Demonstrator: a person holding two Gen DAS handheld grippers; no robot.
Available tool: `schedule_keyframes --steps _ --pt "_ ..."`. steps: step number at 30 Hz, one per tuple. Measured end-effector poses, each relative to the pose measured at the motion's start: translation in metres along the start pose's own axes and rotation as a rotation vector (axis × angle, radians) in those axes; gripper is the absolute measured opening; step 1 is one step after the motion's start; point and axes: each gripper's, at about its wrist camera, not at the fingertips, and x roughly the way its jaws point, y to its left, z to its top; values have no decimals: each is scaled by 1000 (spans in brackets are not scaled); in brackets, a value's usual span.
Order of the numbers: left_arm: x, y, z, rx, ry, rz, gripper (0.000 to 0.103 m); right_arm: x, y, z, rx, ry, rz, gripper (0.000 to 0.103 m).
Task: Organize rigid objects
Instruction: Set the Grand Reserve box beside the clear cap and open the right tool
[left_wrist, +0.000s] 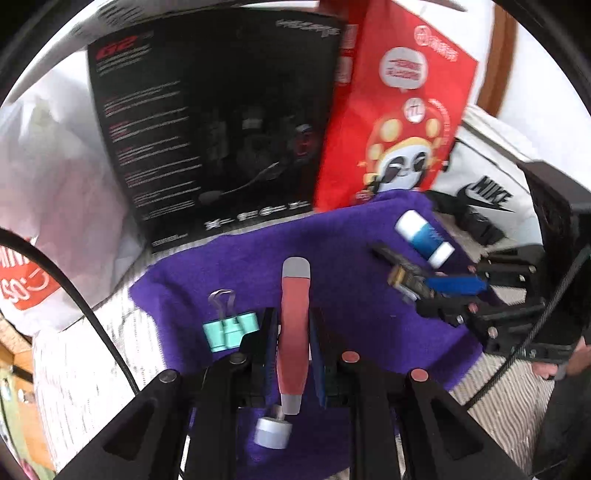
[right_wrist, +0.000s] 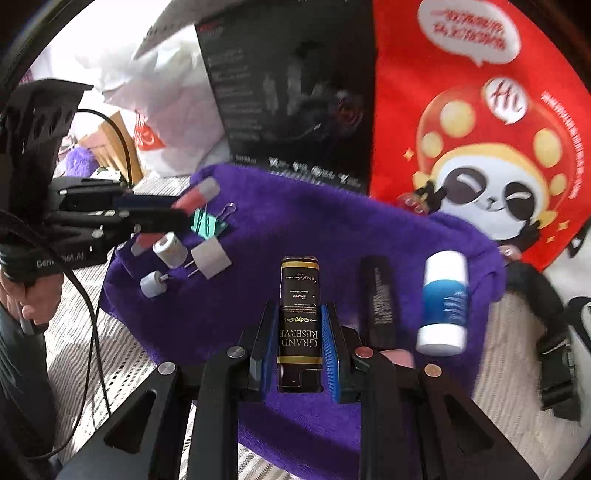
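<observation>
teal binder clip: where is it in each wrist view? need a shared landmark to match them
Left wrist: teal binder clip lower left of centre, on the purple cloth, just left of the left gripper.
Right wrist: clip upper left, on the cloth beside the left gripper's tips.
Shared landmark: the red panda bag standing behind the cloth.

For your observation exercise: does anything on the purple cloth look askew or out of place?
Mostly small scatter. The white-and-blue bottle lies tipped on its side near the purple cloth's right edge, and the grey pieces beside the green binder clip point different ways. Nothing looks spilled or broken.
</observation>
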Motion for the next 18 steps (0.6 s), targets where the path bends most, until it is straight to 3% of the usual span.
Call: schedule_keyframes --steps 8,18 --pt "6 11 -1 -25 8 -18 17 27 14 -7 -49 72 19 23" --pt "19 8 -4 -24 41 -32 17 32 0 -10 -51 116 -64 23"
